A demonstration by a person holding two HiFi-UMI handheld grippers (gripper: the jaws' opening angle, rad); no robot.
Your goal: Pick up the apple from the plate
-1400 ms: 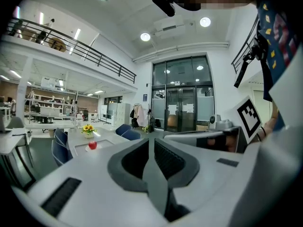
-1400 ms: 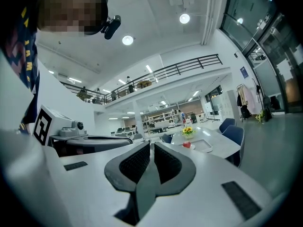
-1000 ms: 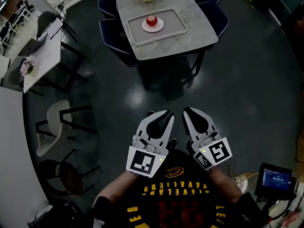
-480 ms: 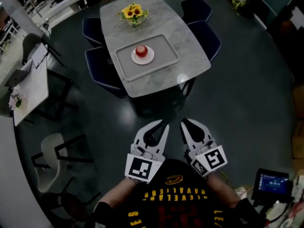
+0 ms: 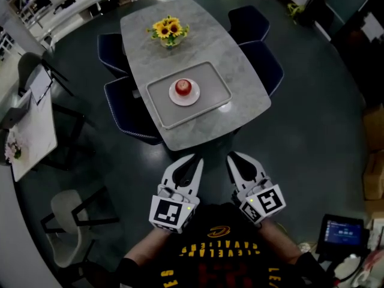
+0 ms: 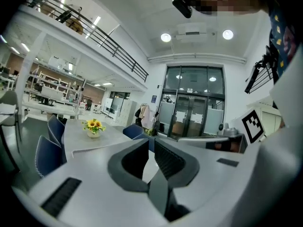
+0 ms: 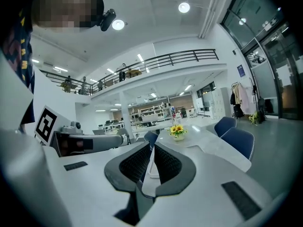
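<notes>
The left hand-held gripper (image 5: pixel 193 161) and the right hand-held gripper (image 5: pixel 235 158) sit low in the frame, close to the person's chest. Each has its jaws drawn together on nothing, as each gripper's own view confirms.

Over the last second the bench (image 5: pixel 240 110) has slid from the top edge of the head view down to upper centre and grown larger. I read that as the person walking up to it, not yet reaching. The near edge of the bench now lies just above the jaw tips in the picture.

The apple (image 5: pixel 183 87) sits untouched on its white plate (image 5: pixel 174 98), inside the tray (image 5: pixel 211 81), at mid-bench.

That near end carries no chair, so a straight approach looks open. A blue chair (image 5: pixel 123 110) guards the left side and another (image 5: pixel 264 65) the right. The sunflowers (image 5: pixel 168 29) stand beyond the tray, clear of any reach. Bare floor spreads to the right.
</notes>
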